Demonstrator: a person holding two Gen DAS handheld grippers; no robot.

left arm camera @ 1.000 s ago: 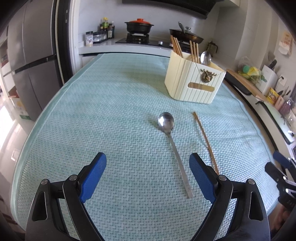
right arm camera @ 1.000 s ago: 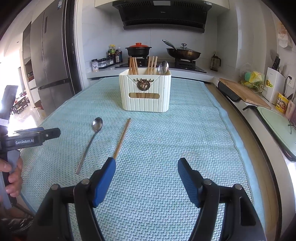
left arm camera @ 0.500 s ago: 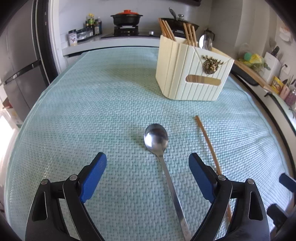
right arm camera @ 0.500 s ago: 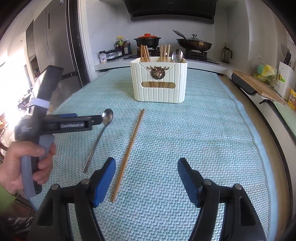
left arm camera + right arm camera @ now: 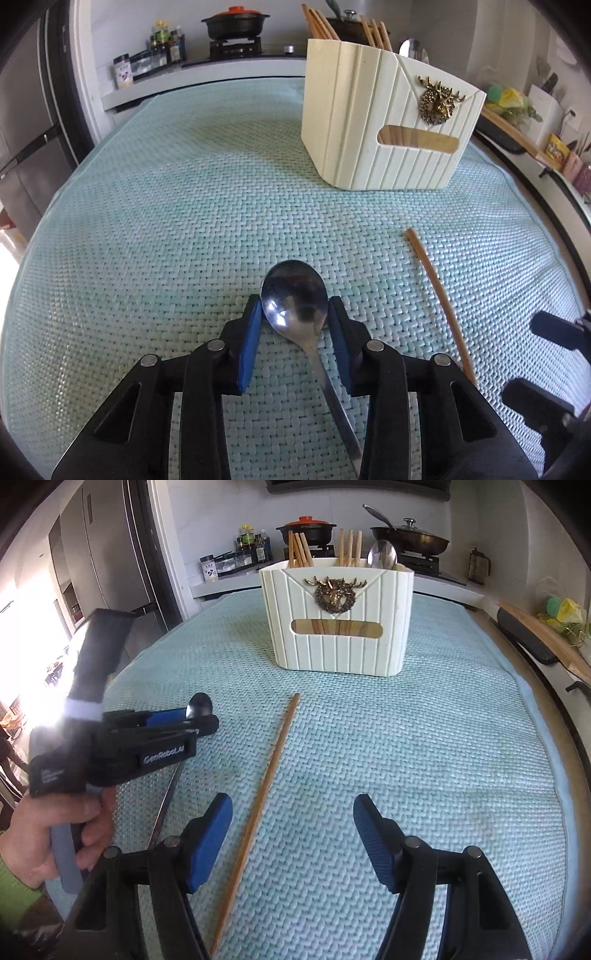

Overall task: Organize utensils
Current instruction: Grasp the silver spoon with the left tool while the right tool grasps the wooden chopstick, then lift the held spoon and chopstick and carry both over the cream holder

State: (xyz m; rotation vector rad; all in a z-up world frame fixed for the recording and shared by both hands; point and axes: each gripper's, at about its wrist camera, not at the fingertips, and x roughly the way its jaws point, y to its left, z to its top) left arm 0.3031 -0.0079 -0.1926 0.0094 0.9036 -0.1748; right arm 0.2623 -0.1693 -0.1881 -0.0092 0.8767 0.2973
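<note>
A steel spoon lies on the teal woven mat. My left gripper has closed on the spoon's bowl, a blue pad against each side. It shows from the side in the right wrist view, with the spoon bowl at its tips. A wooden chopstick lies to the right of the spoon, also in the right wrist view. The cream utensil holder stands beyond, holding chopsticks and a spoon. My right gripper is open and empty, just right of the chopstick's near half.
A stove with a black pot and a pan stands behind the table. Spice jars sit on the counter. A fridge is at the left. A cutting board lies on the right counter.
My left gripper moved forward over the spoon and closed its jaws on the bowl. My right gripper moved forward toward the holder and stayed open.
</note>
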